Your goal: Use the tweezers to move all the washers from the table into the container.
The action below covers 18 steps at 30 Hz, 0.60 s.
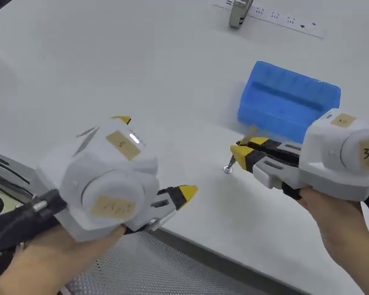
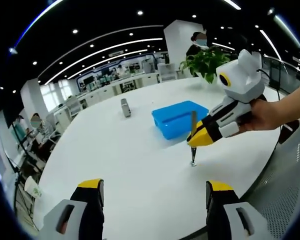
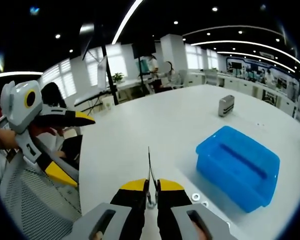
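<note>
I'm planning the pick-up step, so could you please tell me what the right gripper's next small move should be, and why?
Probably swing the tweezers round toward the two washers lying beside the blue container: the right gripper is shut on the tweezers, whose tip points away from those washers.

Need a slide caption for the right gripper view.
Right gripper shut on tweezers at the white table, two washers lying beside the blue container.

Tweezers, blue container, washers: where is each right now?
tweezers (image 3: 149, 167), right gripper view, thin shaft above the jaws.
blue container (image 3: 237, 167), right gripper view, upper face.
washers (image 3: 195, 197), right gripper view, left ring of two.
</note>
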Available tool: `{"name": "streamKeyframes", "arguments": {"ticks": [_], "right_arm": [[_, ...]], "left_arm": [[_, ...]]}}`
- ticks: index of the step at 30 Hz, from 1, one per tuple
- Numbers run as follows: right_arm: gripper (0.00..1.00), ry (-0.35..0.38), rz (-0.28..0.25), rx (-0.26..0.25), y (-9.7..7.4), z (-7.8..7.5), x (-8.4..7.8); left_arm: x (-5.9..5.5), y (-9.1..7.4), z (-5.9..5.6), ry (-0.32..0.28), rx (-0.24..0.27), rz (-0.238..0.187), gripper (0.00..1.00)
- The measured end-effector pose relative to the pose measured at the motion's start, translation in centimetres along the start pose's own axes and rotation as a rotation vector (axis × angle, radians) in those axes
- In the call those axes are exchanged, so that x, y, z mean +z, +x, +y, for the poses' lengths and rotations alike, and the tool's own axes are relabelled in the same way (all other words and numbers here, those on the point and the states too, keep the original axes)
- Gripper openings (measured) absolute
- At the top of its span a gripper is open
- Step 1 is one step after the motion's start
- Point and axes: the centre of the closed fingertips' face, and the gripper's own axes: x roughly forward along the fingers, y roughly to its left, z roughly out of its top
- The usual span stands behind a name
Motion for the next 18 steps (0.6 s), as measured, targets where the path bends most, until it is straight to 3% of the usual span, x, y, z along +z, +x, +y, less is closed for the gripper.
{"name": "streamKeyframes", "arguments": {"ticks": [4, 18], "right_arm": [[0.04, -0.013, 0.005, 0.002, -0.10, 0.16, 0.04], [0.03, -0.058, 0.011, -0.016, -0.20, 0.06, -0.48]], "left_arm": [[-0.15, 0.00, 0.16, -0.021, 0.003, 0.005, 0.87], [-0.35, -0.09, 0.11, 0.012, 0.012, 0.011, 0.87]]}}
